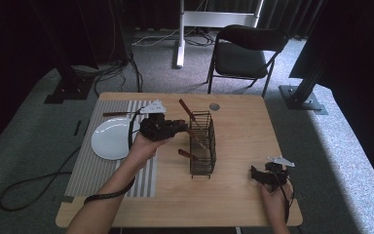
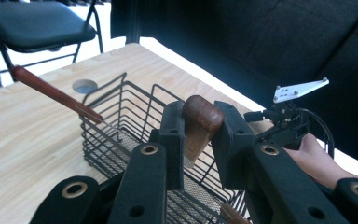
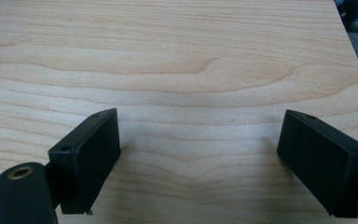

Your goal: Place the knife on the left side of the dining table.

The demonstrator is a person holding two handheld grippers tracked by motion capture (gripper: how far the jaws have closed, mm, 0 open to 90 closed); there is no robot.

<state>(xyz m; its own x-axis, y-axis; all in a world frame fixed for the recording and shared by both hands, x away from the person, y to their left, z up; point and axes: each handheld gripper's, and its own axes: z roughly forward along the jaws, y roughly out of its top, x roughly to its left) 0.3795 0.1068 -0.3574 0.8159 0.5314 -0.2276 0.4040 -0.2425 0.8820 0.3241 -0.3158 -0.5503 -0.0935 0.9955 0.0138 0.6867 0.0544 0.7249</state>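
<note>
- My left gripper (image 2: 193, 135) pinches the round brown end of a wooden-handled utensil (image 2: 199, 122), right above the wire basket (image 2: 121, 135) in the middle of the high view.
- The handle's long way points down into the basket, so I think it should go straight down.
- The basket is thin black wire with open gaps. Another wooden handle (image 2: 51, 93) leans out at the upper left.
- My right gripper (image 3: 200, 163) is spread wide and holds nothing, low over the smooth light wood table (image 3: 191, 56), lower right in the high view.
- A white plate (image 1: 109, 139) sits on a striped mat (image 1: 85, 165) at the left.
</note>
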